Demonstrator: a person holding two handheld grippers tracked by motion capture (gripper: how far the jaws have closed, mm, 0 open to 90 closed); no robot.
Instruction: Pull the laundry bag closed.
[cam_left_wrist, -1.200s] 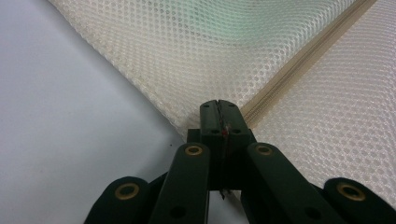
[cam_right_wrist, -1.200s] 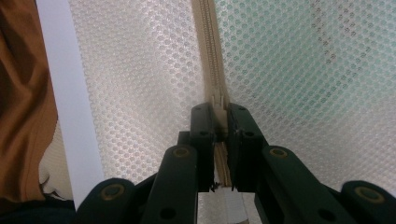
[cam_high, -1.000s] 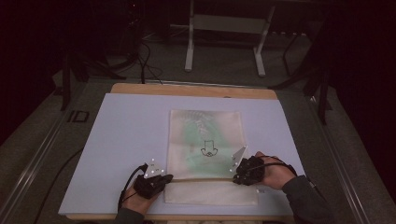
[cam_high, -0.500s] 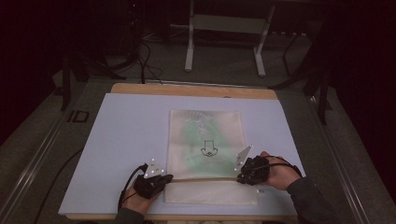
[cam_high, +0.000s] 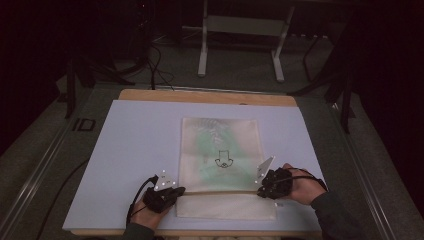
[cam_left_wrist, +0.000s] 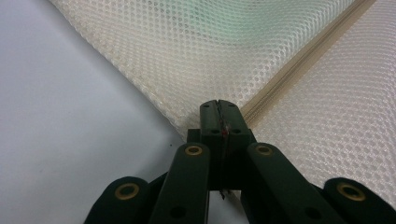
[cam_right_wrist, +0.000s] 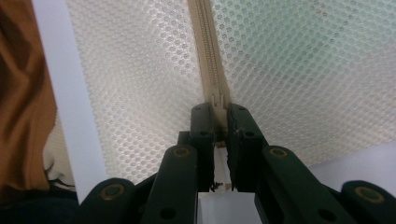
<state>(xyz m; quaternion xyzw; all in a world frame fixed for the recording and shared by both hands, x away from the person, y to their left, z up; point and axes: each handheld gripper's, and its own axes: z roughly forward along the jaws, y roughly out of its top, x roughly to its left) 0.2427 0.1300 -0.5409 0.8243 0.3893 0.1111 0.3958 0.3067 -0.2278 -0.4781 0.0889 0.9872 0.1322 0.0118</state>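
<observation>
A cream mesh bag (cam_high: 220, 155) lies flat in the middle of the pale surface (cam_high: 130, 145), with something green showing through the mesh and a zipper (cam_right_wrist: 208, 56) running across near its front end. The left gripper (cam_left_wrist: 219, 109) has its jaws pressed together on the bag's edge at the zipper's left end. The right gripper (cam_right_wrist: 218, 116) has its jaws narrowed on the zipper pull (cam_right_wrist: 217, 100) at the right end.
</observation>
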